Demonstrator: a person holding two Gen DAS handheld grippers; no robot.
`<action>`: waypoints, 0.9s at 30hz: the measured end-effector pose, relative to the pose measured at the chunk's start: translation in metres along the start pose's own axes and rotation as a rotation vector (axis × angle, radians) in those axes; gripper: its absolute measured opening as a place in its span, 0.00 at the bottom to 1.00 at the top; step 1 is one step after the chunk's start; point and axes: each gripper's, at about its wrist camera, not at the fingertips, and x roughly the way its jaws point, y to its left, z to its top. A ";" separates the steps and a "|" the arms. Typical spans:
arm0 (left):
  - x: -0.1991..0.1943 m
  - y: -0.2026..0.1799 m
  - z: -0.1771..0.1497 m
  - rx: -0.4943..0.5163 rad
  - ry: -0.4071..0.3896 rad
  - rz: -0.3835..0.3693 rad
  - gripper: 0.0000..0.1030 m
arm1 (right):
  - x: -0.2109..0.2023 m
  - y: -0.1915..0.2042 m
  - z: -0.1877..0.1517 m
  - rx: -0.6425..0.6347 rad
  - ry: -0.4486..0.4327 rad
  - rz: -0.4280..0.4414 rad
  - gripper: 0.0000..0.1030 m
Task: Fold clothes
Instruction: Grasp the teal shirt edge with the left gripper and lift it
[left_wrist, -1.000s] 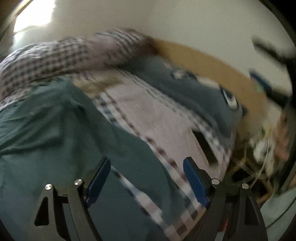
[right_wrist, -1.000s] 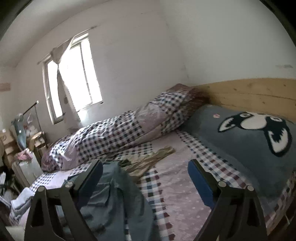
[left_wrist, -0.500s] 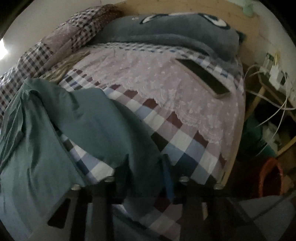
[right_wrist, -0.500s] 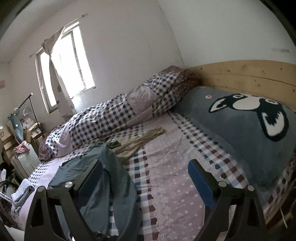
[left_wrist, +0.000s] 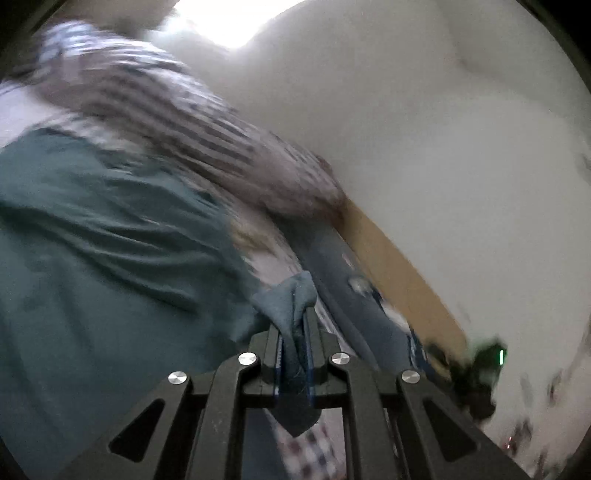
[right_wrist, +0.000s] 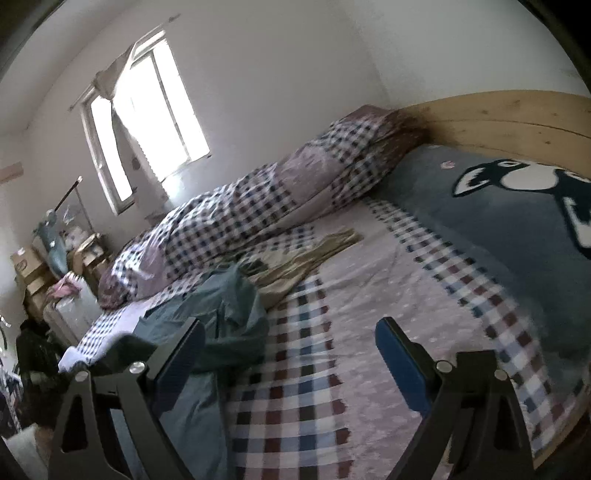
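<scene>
**Left gripper holds a corner of the teal garment; right gripper free**

The left gripper is clamped on a bunched corner of the teal garment, with a tuft of cloth standing proud above the fingers. The rest of the garment trails in creases across the checked bedsheet. The right gripper hangs with its fingers spread wide and nothing between them, just above the sheet and beside the garment.

Judged step: one corner is secured and the cloth is being lifted or drawn, whether to spread it flat or to carry over a fold. The left view is heavily blurred, so which edge is held is uncertain. The next move calls for a second hold on a matching corner by the free gripper, with even tension.

Surroundings: an olive garment lies just beyond the teal one and may be dragged along. A rolled checked duvet and a grey cartoon blanket bound the working area.
</scene>
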 end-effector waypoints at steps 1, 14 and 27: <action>-0.009 0.020 0.007 -0.033 -0.021 0.034 0.08 | 0.006 0.006 -0.001 -0.010 0.010 0.011 0.93; -0.011 0.105 0.001 0.056 0.113 0.228 0.63 | 0.114 0.065 -0.037 -0.071 0.198 0.123 0.93; 0.000 0.058 -0.012 0.435 0.122 0.282 0.73 | 0.242 0.115 -0.092 -0.204 0.477 0.097 0.79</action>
